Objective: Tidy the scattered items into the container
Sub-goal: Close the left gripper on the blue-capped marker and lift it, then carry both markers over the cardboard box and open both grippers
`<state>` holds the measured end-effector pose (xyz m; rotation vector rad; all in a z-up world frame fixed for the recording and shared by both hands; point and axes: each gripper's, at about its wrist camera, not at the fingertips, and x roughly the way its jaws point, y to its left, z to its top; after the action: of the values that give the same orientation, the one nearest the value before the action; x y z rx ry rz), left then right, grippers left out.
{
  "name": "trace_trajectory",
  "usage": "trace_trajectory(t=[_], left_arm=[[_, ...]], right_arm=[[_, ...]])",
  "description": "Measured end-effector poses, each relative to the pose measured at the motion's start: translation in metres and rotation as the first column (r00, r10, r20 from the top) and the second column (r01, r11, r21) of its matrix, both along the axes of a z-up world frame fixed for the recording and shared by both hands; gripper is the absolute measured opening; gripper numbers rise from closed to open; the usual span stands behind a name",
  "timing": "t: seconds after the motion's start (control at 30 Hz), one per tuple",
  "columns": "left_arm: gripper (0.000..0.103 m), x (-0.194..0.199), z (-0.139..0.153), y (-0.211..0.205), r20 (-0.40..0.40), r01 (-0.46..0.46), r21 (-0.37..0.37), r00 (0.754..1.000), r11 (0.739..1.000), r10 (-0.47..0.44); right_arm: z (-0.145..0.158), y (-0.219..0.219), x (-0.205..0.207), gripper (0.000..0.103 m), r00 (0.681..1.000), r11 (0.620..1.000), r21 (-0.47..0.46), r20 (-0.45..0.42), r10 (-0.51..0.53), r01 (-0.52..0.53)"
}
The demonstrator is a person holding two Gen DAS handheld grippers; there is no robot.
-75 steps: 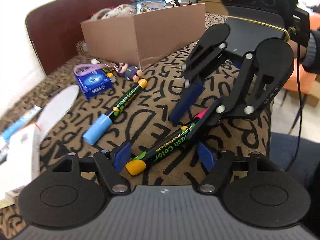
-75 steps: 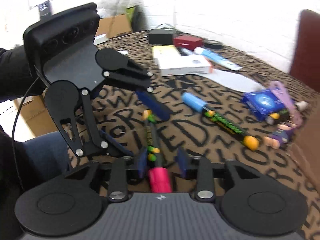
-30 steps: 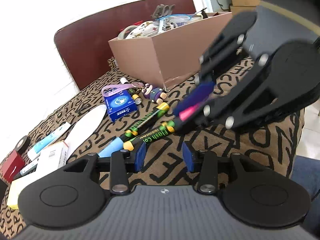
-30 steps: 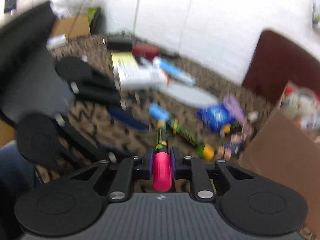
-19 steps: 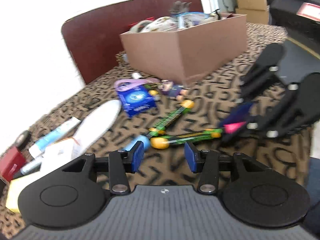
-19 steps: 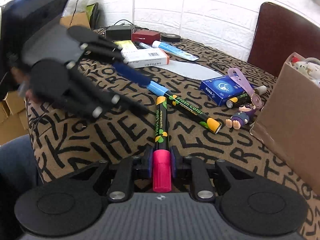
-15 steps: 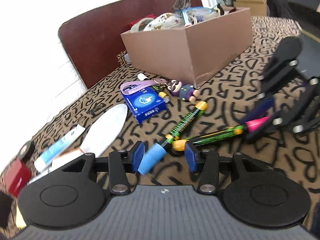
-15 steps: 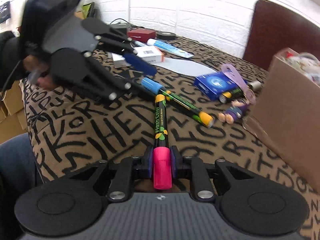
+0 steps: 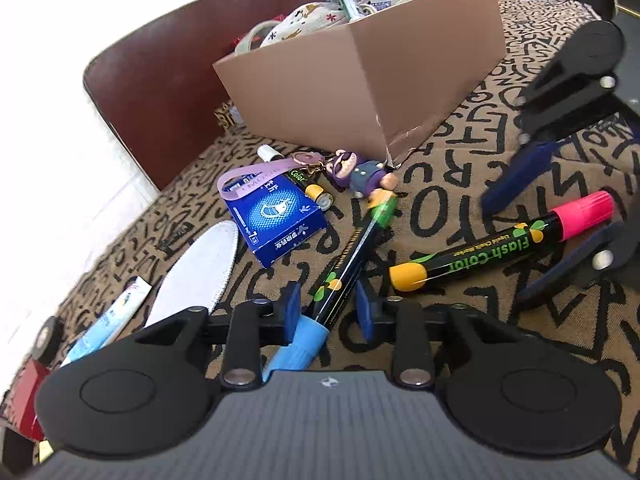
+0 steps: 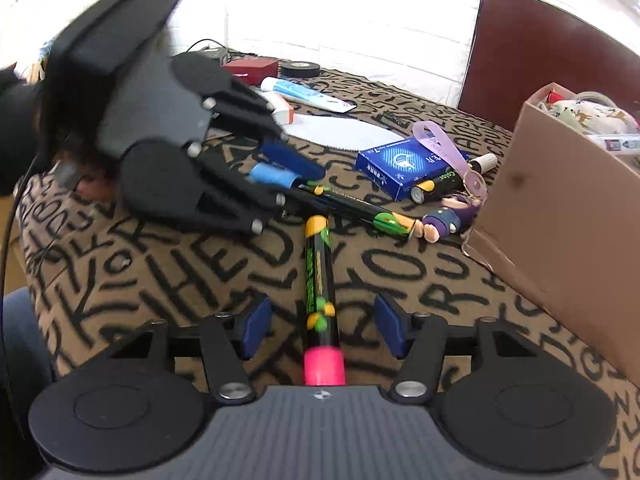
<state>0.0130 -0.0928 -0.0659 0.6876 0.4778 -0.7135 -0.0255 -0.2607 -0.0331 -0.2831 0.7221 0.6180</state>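
2 chalk markers lie on the patterned tablecloth (image 10: 168, 276) near the cardboard box (image 9: 400, 76). Right gripper (image 10: 320, 326): jaws just opened, pads clear of the pink-capped marker (image 10: 320, 280) between them. Left gripper (image 9: 327, 312): jaws just closing around the blue-capped marker (image 9: 344, 272); whether both pads press it cannot be told

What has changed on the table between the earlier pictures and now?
The right gripper has just opened and let go of the pink-capped marker, which now lies loose between its pads. The left gripper came over the blue-capped marker and has been closing around it; a gap still shows at one pad. The cardboard box, blue packet and figurine stayed in place.
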Motion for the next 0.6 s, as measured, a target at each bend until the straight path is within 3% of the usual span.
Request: trace_trajectory(t=[0.07,0.17,0.6], left_arm=[[0.019,-0.005,0.002,0.002,-0.017,0.0,-0.035,1.0,0.999,-0.001],[0.017,-0.01,0.008,0.008,-0.07,-0.012,-0.106,0.998,0.994,0.004],[0.017,-0.013,0.053,0.013,-0.062,-0.041,-0.234,0.998,0.971,0.027]], right_arm=[[0.001,0.002,0.0,0.026,1.0,1.0,0.02,-0.001,-0.007,0.007],[0.006,0.008,-0.008,0.015,0.999,1.0,-0.01,0.035,0.005,-0.005],[0.048,-0.011,-0.017,0.015,0.991,0.999,0.02,0.124,-0.047,0.045]])
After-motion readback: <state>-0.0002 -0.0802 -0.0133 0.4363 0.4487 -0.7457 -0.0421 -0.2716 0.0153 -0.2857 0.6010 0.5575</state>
